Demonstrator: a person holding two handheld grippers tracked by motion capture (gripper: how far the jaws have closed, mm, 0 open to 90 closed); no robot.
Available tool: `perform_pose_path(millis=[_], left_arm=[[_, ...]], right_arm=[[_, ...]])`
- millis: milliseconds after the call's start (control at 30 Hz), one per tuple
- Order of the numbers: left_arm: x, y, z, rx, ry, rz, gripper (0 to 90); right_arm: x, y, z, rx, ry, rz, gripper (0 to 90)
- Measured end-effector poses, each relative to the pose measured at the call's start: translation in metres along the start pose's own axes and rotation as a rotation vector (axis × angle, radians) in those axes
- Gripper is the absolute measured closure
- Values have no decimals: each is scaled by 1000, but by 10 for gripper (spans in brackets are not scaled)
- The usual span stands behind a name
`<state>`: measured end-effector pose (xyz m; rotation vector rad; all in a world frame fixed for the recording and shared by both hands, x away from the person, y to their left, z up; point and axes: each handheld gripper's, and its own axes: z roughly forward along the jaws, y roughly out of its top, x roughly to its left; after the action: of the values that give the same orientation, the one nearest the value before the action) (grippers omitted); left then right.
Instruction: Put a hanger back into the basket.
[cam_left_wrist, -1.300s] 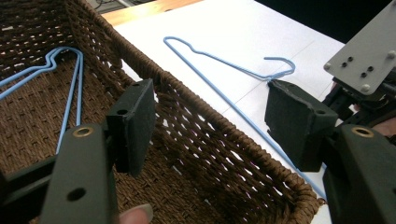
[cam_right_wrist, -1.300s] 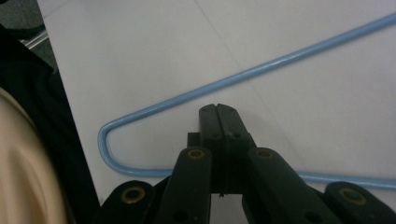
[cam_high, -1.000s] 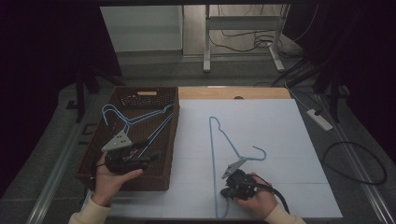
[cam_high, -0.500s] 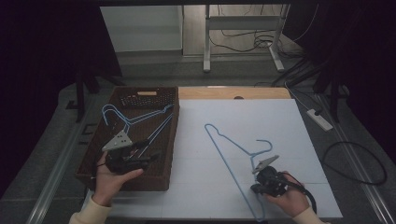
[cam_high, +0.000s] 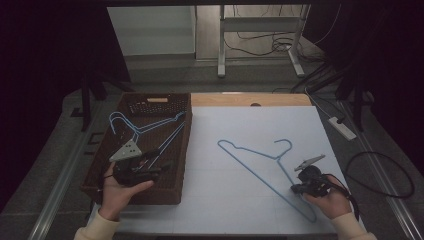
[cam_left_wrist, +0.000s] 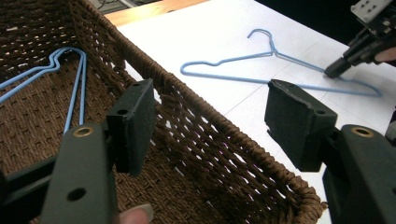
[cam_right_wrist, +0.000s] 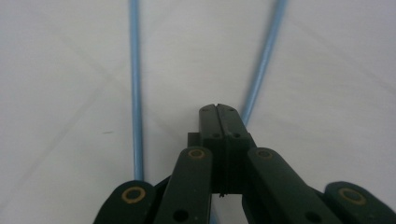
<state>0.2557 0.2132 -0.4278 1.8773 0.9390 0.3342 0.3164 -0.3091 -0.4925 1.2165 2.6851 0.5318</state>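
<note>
On the white table sheet (cam_high: 240, 190), toward its right front, lies one blue wire hanger (cam_high: 260, 165), flat, hook pointing away from the person, with the right gripper (cam_high: 296, 189) at its lower right arm; in the right gripper view the jaws are pressed together with a wire rod passing under them, though whether they pinch it cannot be told. At the left, a brown woven basket (cam_high: 182, 150) holds further blue hangers (cam_high: 145, 131). The left gripper (cam_left_wrist: 210, 116) hangs over the basket's near end, jaws spread wide, nothing between them.
</note>
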Motion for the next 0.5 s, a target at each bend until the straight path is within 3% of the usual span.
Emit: perform_pose_path(millis=[200, 400, 500], left_arm=[[0, 0, 0, 0, 0, 2, 350], [0, 0, 0, 0, 0, 0, 350], [0, 0, 0, 1, -1, 3, 350]], right_arm=[[-18, 5, 2, -18, -36, 38, 900], [-16, 6, 3, -26, -57, 37, 900], [-11, 11, 3, -66, -41, 37, 900]])
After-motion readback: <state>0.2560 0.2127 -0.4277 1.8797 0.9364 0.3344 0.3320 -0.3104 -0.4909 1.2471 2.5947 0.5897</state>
